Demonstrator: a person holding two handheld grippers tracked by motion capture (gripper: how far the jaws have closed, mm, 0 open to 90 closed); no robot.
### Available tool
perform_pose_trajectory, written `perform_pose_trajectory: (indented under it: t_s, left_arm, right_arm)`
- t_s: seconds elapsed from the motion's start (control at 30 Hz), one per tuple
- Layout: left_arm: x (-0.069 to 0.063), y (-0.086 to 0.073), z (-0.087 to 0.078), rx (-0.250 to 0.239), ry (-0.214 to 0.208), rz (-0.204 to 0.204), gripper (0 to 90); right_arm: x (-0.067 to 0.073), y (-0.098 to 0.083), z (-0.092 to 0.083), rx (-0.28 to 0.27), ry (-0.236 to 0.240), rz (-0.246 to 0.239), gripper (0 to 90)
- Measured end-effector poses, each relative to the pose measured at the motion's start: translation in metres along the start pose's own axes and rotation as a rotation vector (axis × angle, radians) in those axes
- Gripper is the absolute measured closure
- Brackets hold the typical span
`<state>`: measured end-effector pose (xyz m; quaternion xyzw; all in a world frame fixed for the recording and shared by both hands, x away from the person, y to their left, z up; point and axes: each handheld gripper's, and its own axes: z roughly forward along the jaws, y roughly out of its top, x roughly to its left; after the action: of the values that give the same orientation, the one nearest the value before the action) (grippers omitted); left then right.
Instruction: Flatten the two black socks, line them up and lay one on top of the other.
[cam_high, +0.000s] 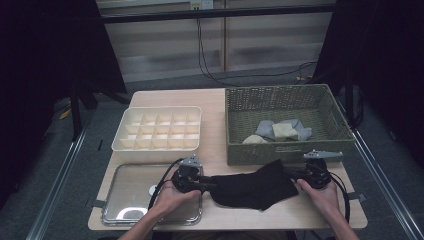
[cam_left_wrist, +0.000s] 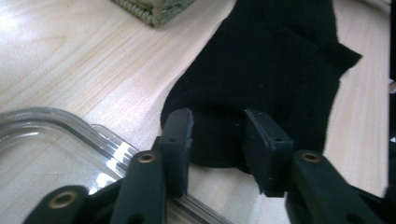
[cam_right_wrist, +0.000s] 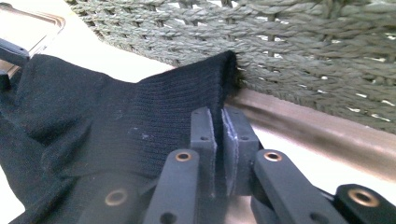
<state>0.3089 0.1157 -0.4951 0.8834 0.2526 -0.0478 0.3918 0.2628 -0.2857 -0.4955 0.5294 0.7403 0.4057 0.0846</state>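
A black sock (cam_high: 255, 187) lay flat on the wooden table (cam_high: 215, 100), just in front of the woven basket (cam_high: 235, 150), stretched between the two hands as if being smoothed out for folding. The right gripper (cam_right_wrist: 219, 135) was clenched on the ribbed cuff, its pads pressed together with the knit pinched between them, which pinned that end close against the basket wall. At the toe end the left gripper (cam_left_wrist: 217, 140) stood released: its jaws straddled the rounded toe with a gap on each side, touching nothing that could be seen. That looked like a let-go or a fresh bite being lined up. The clear tray (cam_left_wrist: 42, 140) sat just beside that end. Farther back stood the white divided box (cam_high: 157, 129), probably the sock's destination, while paler cloths (cam_high: 282, 131) rested inside the basket.
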Motion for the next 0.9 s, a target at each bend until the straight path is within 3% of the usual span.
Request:
perform_pose_trajectory:
  t_s: [0.17, 0.27, 0.3, 0.33, 0.4, 0.47, 0.53, 0.73, 0.9]
  left_arm:
    - [-0.005, 0.001, 0.005, 0.012, 0.005, 0.037, 71.4]
    - [-0.003, 0.001, 0.007, -0.002, -0.005, 0.037, 80.4]
    - [-0.005, 0.002, 0.006, 0.014, 0.019, 0.041, 82.7]
    - [-0.005, 0.002, 0.006, 0.016, 0.000, 0.046, 84.5]
    - [-0.005, 0.003, 0.005, 0.028, 0.003, 0.055, 86.0]
    - [-0.004, 0.002, 0.005, 0.010, -0.022, 0.036, 86.7]
    - [-0.003, 0.003, 0.002, 0.001, -0.023, 0.042, 86.7]
    - [-0.006, 0.006, -0.015, -0.079, -0.050, 0.041, 86.7]
    - [-0.011, 0.007, -0.024, -0.108, -0.065, 0.054, 86.5]
  right_arm:
    - [0.001, 0.000, -0.001, -0.003, 0.009, -0.003, 85.0]
    - [0.001, -0.001, -0.001, 0.003, 0.002, 0.001, 85.0]
    - [0.001, 0.000, -0.001, 0.002, 0.002, 0.000, 85.0]
    - [0.001, 0.000, -0.001, 0.002, 0.004, 0.000, 84.9]
    - [0.001, -0.001, -0.001, 0.001, 0.005, 0.001, 85.0]
    - [0.001, 0.000, -0.001, -0.001, 0.007, 0.001, 85.0]
    - [0.001, 0.000, -0.003, -0.012, 0.009, 0.008, 85.1]
    - [0.001, 0.001, -0.013, -0.043, 0.024, 0.025, 85.2]
    - [0.005, 0.001, -0.021, -0.065, 0.042, 0.030, 85.3]
